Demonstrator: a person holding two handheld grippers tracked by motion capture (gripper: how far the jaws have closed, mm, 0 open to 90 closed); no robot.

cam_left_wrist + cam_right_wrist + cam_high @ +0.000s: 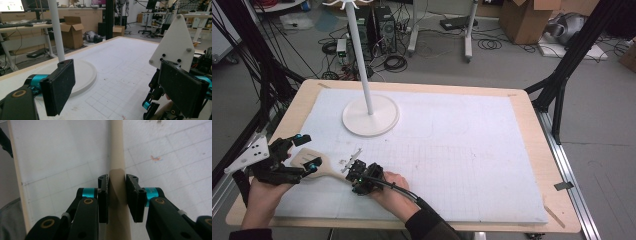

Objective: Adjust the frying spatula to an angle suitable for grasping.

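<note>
1. The right gripper [353, 170] sits low at the near left of the table, its two black jaws pressed against either side of a pale wooden handle; in the right gripper view [117, 195] the handle fills the gap between the pads, so it is clamped on it.
2. That handle belongs to a wooden spatula [319, 166], which lies flat on the white mat [462, 150] near the front left corner. Its broad blade points left, towards the other gripper, and its handle [117, 150] runs straight away from the right gripper's camera.
3. The left gripper [304, 152] is held just over the spatula's blade end. In its own view its jaws stand wide apart [120, 87] with nothing between them but the mat beyond, and I cannot tell whether they touch the blade.
4. A grey three-cornered plate [175, 42] on the right gripper shows near at hand in the left gripper view.
5. A white stand with a round base [371, 116] and a thin upright pole rises from the far left part of the mat, well apart from both grippers.
6. The mat carries a faint printed grid and a few small reddish marks [155, 158]; I can read no lettering, brand or label on it, on the spatula or on the grippers.
7. Cardboard boxes [72, 31] stand on the floor beyond the table; any printing on them is too small to read.
</note>
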